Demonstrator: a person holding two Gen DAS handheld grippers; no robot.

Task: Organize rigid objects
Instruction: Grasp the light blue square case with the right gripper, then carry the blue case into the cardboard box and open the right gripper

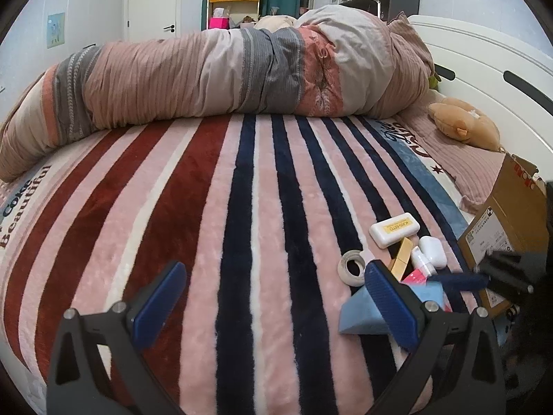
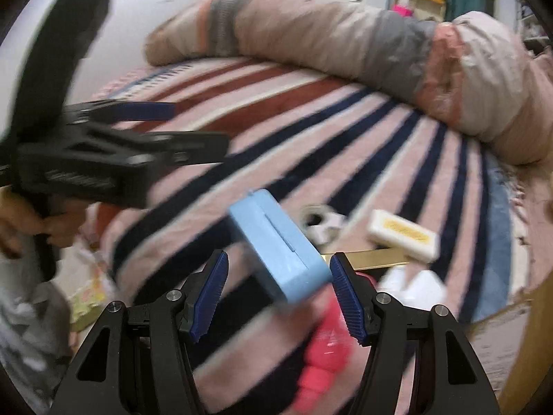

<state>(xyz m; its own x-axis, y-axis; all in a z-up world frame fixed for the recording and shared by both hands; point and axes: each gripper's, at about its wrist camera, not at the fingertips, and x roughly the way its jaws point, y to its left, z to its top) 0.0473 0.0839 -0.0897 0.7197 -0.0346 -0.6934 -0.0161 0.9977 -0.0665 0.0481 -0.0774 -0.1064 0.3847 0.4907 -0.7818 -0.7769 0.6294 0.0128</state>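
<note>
A pile of small items lies on the striped blanket (image 1: 242, 242) at the right: a light blue box (image 1: 366, 314), a white case with a yellow label (image 1: 394, 230), a tape roll (image 1: 352, 267), a white earbud case (image 1: 432, 250), a gold bar (image 1: 402, 259) and a pink tube (image 1: 414, 277). My left gripper (image 1: 276, 297) is open and empty, left of the pile. In the blurred right wrist view, my right gripper (image 2: 278, 294) is open, with the blue box (image 2: 276, 245) between its jaws, over the pink tube (image 2: 325, 352). The white case (image 2: 402, 235) and tape roll (image 2: 319, 223) lie beyond.
A cardboard box (image 1: 501, 228) stands at the right of the pile. A rolled duvet (image 1: 224, 76) lies across the far side of the bed. A plush toy (image 1: 463, 122) rests by the white headboard (image 1: 484, 69). The left gripper shows in the right wrist view (image 2: 103, 145).
</note>
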